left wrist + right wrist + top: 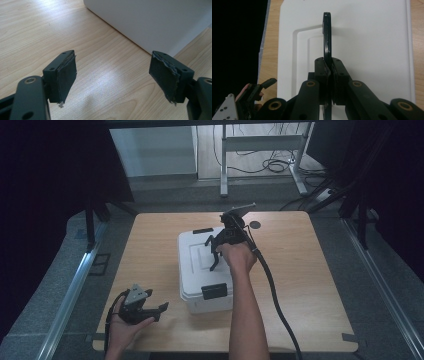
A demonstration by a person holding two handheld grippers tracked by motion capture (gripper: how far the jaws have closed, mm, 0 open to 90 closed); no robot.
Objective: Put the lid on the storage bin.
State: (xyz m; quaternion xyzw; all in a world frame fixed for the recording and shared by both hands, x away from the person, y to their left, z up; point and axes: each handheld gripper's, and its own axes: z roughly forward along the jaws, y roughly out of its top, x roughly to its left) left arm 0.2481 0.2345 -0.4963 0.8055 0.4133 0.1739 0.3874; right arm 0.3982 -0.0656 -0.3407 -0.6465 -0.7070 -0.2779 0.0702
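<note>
Handle [327, 35] clamped in jaws, lid [372, 50] edges exposed

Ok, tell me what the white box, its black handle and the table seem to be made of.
White box: likely moulded plastic, matte; its lid has smooth stepped contours and rounded edges.
Black handle: probably glossy hard plastic, though the look leaves it open; it shows a thin sheen along the edge, pinched by the right gripper.
Table: wood or wood-look laminate; light grain lines with a soft glare.
</note>
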